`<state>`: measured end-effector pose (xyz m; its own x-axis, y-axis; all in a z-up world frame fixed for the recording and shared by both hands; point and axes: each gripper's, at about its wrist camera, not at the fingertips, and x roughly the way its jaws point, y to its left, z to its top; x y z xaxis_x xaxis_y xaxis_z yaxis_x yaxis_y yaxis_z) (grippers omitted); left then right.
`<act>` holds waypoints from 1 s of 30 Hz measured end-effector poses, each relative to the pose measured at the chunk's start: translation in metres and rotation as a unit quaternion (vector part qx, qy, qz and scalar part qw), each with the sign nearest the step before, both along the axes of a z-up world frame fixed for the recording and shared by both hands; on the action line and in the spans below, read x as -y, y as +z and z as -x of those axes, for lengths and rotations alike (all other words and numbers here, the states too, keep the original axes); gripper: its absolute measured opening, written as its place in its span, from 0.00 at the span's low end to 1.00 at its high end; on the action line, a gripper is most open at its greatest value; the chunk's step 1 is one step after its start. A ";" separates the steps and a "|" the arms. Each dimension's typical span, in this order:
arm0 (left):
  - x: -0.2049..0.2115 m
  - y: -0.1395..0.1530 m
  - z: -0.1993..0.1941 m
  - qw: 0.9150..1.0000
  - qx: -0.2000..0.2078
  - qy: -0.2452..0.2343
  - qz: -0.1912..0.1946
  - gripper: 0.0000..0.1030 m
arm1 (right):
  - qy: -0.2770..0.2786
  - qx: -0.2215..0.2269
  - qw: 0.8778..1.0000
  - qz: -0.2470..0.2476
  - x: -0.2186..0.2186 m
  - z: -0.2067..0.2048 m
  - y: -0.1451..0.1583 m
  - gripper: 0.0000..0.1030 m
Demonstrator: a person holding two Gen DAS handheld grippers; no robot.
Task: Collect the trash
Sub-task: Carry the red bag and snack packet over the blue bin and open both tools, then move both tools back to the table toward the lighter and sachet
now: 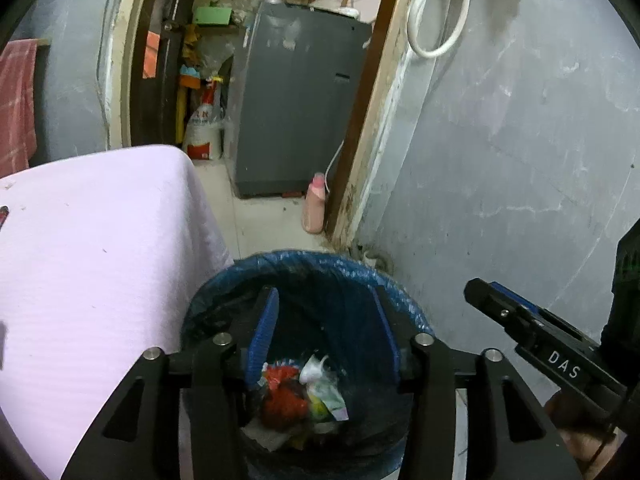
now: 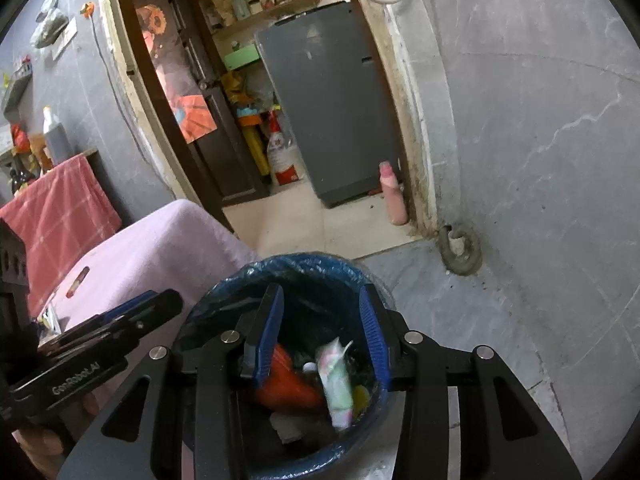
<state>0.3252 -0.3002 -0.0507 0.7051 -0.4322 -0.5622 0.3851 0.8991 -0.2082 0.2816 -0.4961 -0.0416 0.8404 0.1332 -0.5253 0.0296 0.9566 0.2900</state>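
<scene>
1. The bin (image 1: 304,272) stands on the floor, lined with a blue bag (image 2: 304,264), just beside the worktop (image 1: 100,240) and near the grey wall (image 1: 520,160).
2. Trash (image 1: 296,396) lies inside the bin: red wrappers, a white crumpled piece and a pale green-and-pink packet (image 2: 338,384). The packet looks blurred in the right wrist view.
3. The left gripper (image 1: 324,332) hangs over the bin mouth. Its jaws stand apart with nothing between them; the trash shows through the gap.
4. The right gripper (image 2: 326,330) also hangs over the bin mouth. Its jaws stand apart and grip nothing.
5. Each gripper appears in the other's view: the right one at the right edge of the left wrist view, marked "DAS", the left one at the left edge of the right wrist view.
6. The worktop carries a lilac cloth (image 2: 168,248) that drapes over its edge next to the bin.
7. Beyond the bin, a doorway (image 1: 360,120) opens onto a tiled floor. A pink bottle (image 1: 315,204) stands at the door frame, beside a grey appliance (image 1: 300,100).
8. A red checked towel (image 2: 60,204) hangs behind the worktop.
</scene>
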 end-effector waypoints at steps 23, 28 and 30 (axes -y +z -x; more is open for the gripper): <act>-0.120 0.107 0.046 0.987 0.129 0.085 0.036 0.94 | -0.007 0.162 0.987 0.004 -0.068 0.042 0.102 1.00; -0.159 0.113 0.056 0.985 0.134 0.105 0.027 0.94 | 0.013 0.171 0.985 -0.002 -0.094 0.039 0.108 1.00; -0.177 0.114 0.058 0.984 0.135 0.117 0.020 0.95 | 0.028 0.173 0.985 0.001 -0.108 0.037 0.109 1.00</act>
<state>0.2672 -0.1231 0.0633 0.9089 -0.2581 -0.3274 0.2143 0.9629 -0.1640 0.2450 -0.3877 0.0677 0.9602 0.1844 -0.2099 -0.1238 0.9542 0.2723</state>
